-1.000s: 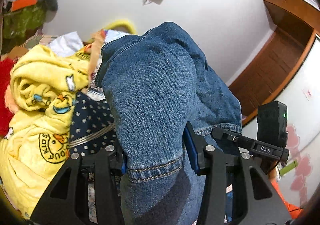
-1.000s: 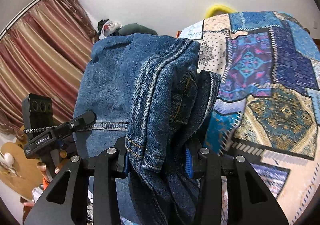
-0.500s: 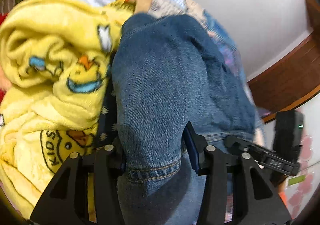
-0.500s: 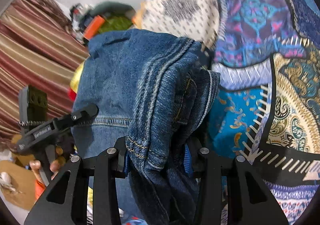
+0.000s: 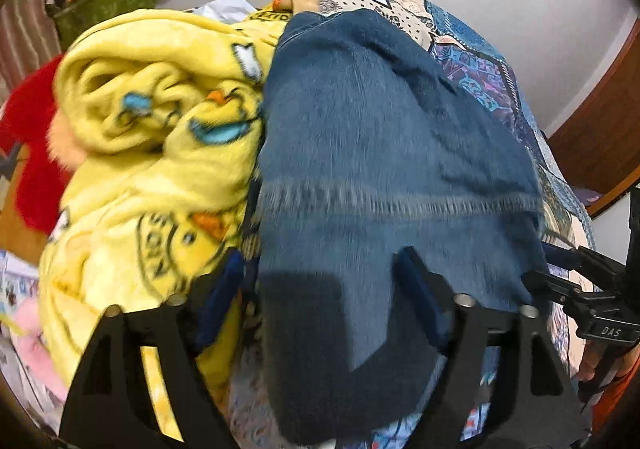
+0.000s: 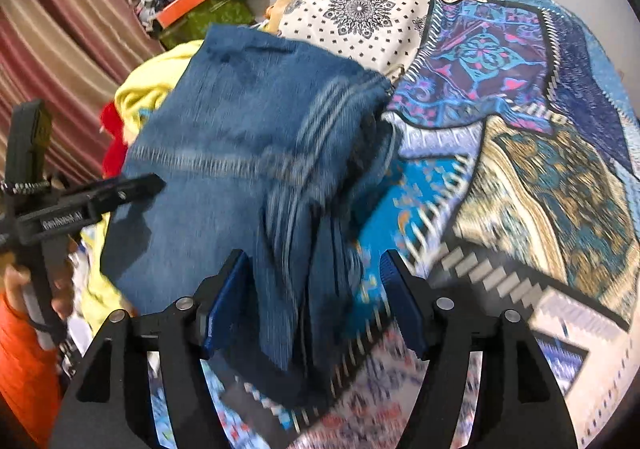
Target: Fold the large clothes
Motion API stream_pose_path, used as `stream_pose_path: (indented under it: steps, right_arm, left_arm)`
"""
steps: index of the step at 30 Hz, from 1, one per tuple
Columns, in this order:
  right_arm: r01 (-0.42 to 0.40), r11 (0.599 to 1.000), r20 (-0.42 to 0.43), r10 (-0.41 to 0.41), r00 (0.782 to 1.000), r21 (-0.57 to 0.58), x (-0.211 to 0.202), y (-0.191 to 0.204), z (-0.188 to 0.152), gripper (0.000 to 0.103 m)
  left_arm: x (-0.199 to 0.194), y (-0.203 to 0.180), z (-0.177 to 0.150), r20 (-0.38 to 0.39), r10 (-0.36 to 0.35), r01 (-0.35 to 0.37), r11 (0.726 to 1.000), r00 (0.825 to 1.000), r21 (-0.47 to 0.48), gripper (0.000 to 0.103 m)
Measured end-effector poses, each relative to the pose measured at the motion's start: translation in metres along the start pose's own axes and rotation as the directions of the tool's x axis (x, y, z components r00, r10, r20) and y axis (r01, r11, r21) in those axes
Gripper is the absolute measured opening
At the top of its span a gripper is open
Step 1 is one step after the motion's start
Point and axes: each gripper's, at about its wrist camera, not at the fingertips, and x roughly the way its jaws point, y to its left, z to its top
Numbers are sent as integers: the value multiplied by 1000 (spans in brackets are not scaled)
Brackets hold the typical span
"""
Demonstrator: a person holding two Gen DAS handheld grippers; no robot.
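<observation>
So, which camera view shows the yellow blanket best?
The left wrist view: the yellow blanket fills its left side, with the duck print visible beside the jeans. The right wrist view shows only a yellow strip at the jeans' left edge.

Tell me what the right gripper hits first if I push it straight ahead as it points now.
Probably the folded jeans: the denim already lies between the open fingers of the right gripper. Past it is the patchwork bedspread. Motion blur makes depth uncertain.
</observation>
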Motion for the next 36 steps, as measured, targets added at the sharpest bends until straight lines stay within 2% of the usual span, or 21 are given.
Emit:
stream_pose_path:
  steps: [5, 8, 13, 16, 17, 21, 22, 23, 24, 25, 26, 28, 30, 33, 34, 36]
  right_arm:
    - [19, 1000, -27, -18, 999, 24, -18, -1, -27, 66]
    - [-2, 999, 2, 2, 1000, 33, -41, 5, -35, 66]
    - [-24, 1000, 103, 23, 994, 12, -98, 27, -32, 66]
    - [-43, 999, 208, 47, 977, -25, -142, 46, -31, 66]
    - [-44, 998, 241, 52, 969, -37, -156, 52, -31, 66]
    - [-41, 994, 394, 79, 916, -102, -221, 83, -42, 66]
    - [-37, 992, 436, 86, 896, -118, -236, 90, -47, 66]
    - [-32, 991, 469, 91, 878, -131, -250, 97, -52, 66]
    - [-26, 989, 505, 97, 858, -146, -264, 104, -59, 66]
    - [-22, 987, 541, 107, 834, -162, -278, 111, -66, 66]
    - [-16, 984, 577, 115, 809, -175, -292, 118, -75, 67]
    - [-6, 983, 625, 122, 771, -185, -309, 127, -88, 71]
    - [11, 981, 672, 125, 730, -194, -325, 137, -103, 73]
    - [54, 981, 719, 100, 688, -188, -335, 145, -122, 74]
    - [58, 981, 731, 96, 676, -183, -336, 147, -128, 76]
    - [68, 983, 744, 81, 663, -167, -336, 147, -138, 81]
  left_arm:
    - [-23, -4, -35, -30, 55, -54, 997, 998, 48, 84]
    - [-44, -11, -48, -19, 78, -77, 995, 997, 67, 84]
    - [-104, -32, -54, 88, 66, -74, 994, 994, 85, 84]
    - [-155, -52, -55, 198, 54, -76, 992, 979, 105, 84]
    - [-176, -59, -57, 246, 42, -72, 991, 968, 113, 84]
    - [-248, -86, -73, 417, -7, -57, 988, 909, 143, 84]
    - [-270, -93, -81, 468, -27, -50, 987, 884, 151, 84]
    - [-282, -98, -85, 496, -33, -50, 987, 868, 154, 84]
    - [-299, -105, -93, 539, -37, -55, 987, 841, 154, 84]
    - [-310, -109, -98, 567, -40, -57, 987, 822, 153, 84]
    - [-324, -114, -108, 604, -46, -58, 987, 795, 151, 84]
    - [-346, -125, -127, 664, -53, -62, 987, 746, 148, 84]
    - [-359, -135, -143, 706, -47, -82, 986, 707, 148, 84]
    - [-374, -152, -172, 766, -23, -134, 981, 642, 142, 84]
    - [-377, -157, -179, 780, -13, -147, 980, 626, 135, 84]
    - [-379, -163, -192, 796, -12, -154, 979, 606, 132, 84]
